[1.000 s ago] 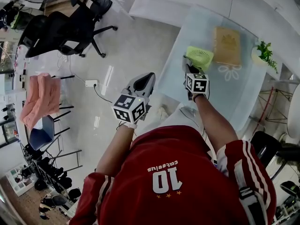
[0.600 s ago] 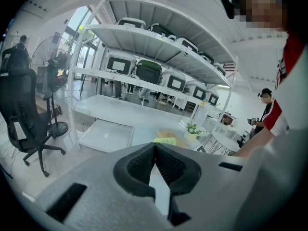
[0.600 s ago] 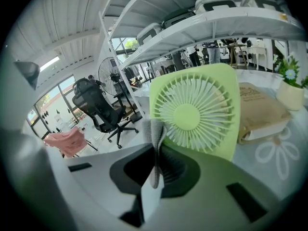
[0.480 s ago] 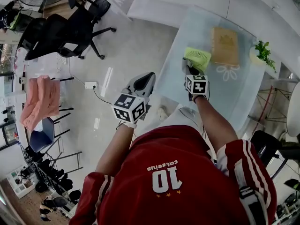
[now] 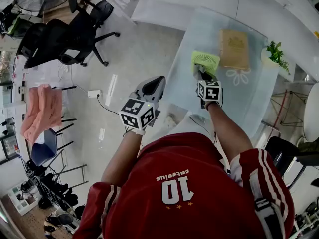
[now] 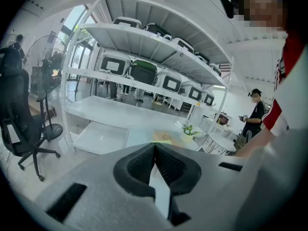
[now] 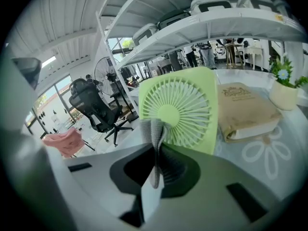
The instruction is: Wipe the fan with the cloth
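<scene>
One arm (image 5: 225, 126) forward — right tongs (image 7: 156, 147) with cloth (image 7: 155, 130) near fan (image 7: 185, 110).

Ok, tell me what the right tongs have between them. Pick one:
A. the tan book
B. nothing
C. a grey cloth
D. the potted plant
C: in the right gripper view the right tongs are shut on a fold of grey cloth, which stands up in front of the green fan.
</scene>
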